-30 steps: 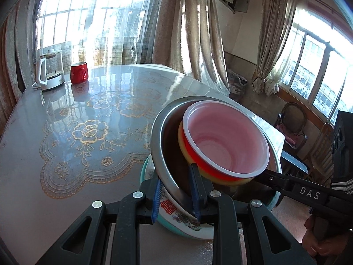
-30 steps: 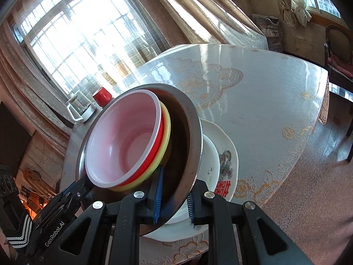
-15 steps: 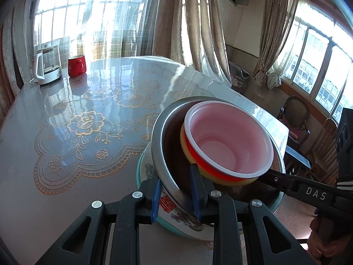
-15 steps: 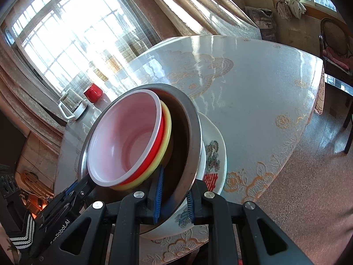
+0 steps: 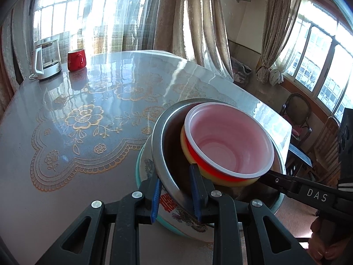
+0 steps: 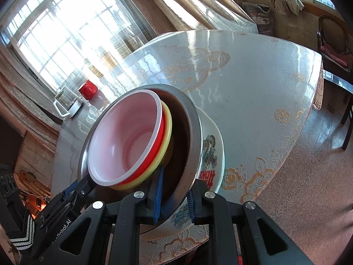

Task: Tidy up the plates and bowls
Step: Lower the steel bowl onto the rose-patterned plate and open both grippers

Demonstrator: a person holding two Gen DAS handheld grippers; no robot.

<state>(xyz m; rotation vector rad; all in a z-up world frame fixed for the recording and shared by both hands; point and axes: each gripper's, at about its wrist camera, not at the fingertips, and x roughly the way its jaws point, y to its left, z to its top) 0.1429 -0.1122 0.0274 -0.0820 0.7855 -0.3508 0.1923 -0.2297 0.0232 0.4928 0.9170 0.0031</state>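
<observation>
A steel bowl holds a yellow bowl with a red bowl with a white inside nested in it. The steel bowl sits over a decorated white plate with a teal rim. My left gripper is shut on the steel bowl's near rim. My right gripper is shut on the opposite rim; it also shows at the right in the left wrist view. The stack is at the table's near edge, the steel bowl tilted.
The table has a glossy cover with gold lace flowers. A glass kettle and a red mug stand at its far left corner. Curtains and windows lie behind. A chair and floor are to the right.
Both grippers have kept their hold on the steel bowl. The stack has shifted toward the table's near edge and the views have tilted slightly.
</observation>
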